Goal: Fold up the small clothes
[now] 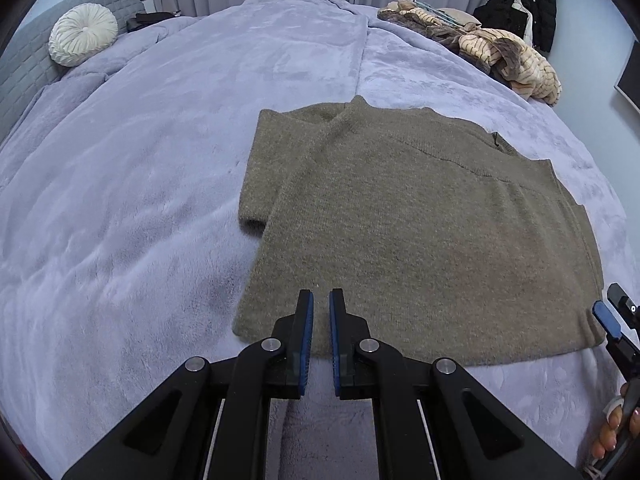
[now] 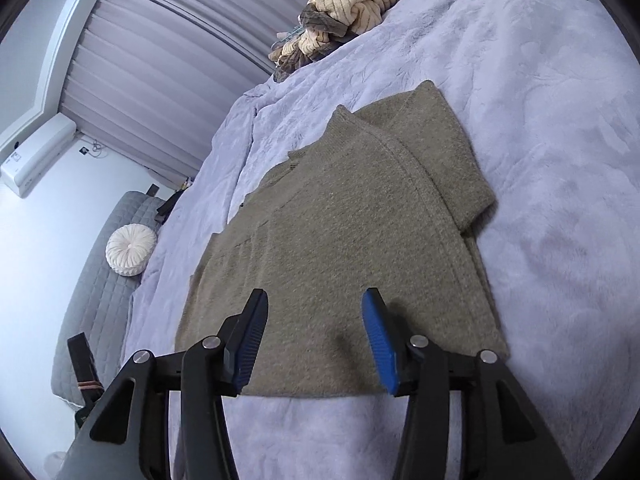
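Olive-brown knit sweater (image 1: 420, 232), sleeves folded in, flat on lavender blanket (image 1: 140, 200)

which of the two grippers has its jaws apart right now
The right gripper: a wide gap shows between its blue pads above the olive sweater, with nothing held. The left gripper has its pads nearly together.

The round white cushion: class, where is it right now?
The round white cushion lies far left in the left wrist view, against the grey quilted headboard, well away from the brown sweater.
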Demonstrator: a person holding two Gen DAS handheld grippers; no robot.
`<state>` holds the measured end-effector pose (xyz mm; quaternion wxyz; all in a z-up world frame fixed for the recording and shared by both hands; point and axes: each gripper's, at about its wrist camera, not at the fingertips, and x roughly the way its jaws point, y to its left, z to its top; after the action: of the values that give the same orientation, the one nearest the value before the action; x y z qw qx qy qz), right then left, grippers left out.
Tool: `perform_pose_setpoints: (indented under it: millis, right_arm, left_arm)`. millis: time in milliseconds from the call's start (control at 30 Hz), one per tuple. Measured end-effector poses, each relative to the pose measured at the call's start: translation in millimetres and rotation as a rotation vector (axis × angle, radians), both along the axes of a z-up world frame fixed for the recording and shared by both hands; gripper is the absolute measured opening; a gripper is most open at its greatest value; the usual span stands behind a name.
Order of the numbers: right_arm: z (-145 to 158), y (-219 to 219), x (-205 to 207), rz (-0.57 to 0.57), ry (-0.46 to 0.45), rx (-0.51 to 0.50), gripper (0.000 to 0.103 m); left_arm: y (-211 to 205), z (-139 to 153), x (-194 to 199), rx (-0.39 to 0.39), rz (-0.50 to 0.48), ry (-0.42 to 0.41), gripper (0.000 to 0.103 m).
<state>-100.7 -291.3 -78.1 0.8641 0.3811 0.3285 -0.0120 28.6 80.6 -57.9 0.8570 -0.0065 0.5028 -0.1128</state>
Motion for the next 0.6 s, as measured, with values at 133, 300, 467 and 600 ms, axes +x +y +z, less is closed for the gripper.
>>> perform_pose_setpoints:
  millis: [133, 300, 467, 600]
  right_arm:
    - [3, 12, -8, 0.021, -0.018, 0.028, 0.058]
    - [6, 30, -12, 0.067, -0.025, 0.036, 0.06]
    - [11, 45, -15, 0.09, -0.04, 0.026, 0.068]
    - [10, 51, -18, 0.106, -0.041, 0.039, 0.068]
  left_arm:
    - [-1, -4, -11, -0.008, -0.008, 0.022, 0.009]
    - [-7, -3, -26, 0.007, -0.046, 0.024, 0.01]
    - [-7, 4, -38, -0.016, -0.03, -0.015, 0.102]
    - [-16, 6, -40, 0.05, -0.056, -0.028, 0.102]
